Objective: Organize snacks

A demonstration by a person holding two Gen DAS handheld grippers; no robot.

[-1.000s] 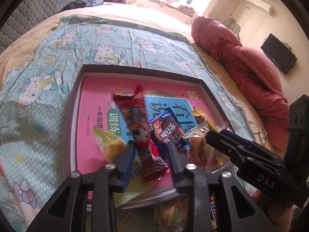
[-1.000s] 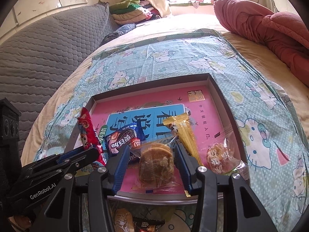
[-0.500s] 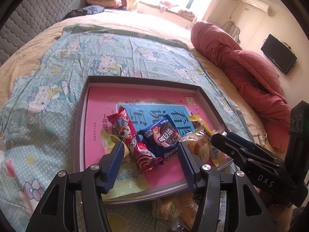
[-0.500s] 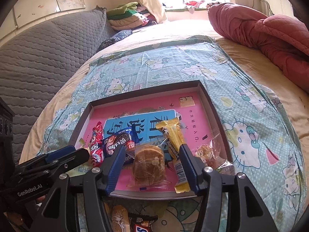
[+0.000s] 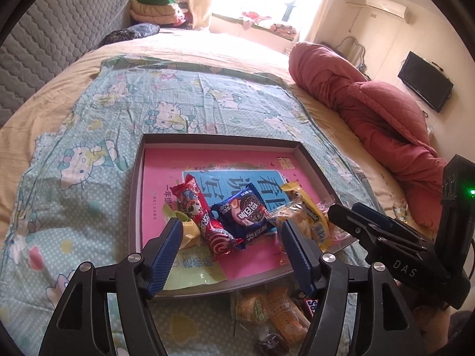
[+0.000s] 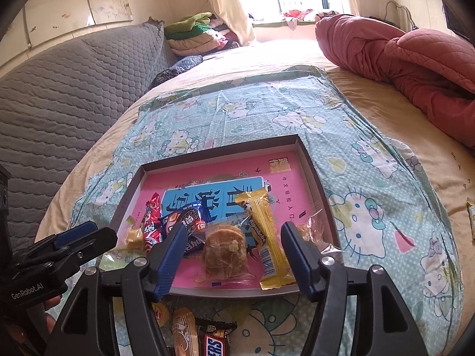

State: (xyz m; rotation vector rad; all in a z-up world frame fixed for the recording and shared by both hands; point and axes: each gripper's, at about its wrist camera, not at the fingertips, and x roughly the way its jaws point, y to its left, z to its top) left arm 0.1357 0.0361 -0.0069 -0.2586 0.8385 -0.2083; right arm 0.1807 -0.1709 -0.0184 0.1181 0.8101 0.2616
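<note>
My left gripper [image 5: 230, 247]: fingers apart, empty, hovering over the tray's near edge. Red snack stick [image 5: 204, 218] and blue cookie packet [image 5: 246, 213] lie just beyond, inside tray [image 5: 135, 195]. My right gripper [image 6: 233, 250]: likewise spread, round cake packet [image 6: 224, 250] and yellow bar [image 6: 265, 237] between fingers, unheld.

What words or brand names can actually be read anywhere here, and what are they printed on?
"DAS": on the right gripper.
"GenRobot.AI": on the left gripper.
"Alpenliebe": on the yellow bar.
"...ERS": on the brown bar, partly hidden.
Chinese print on the pink book, red stick and blue cookie pack: not legible to me.
</note>
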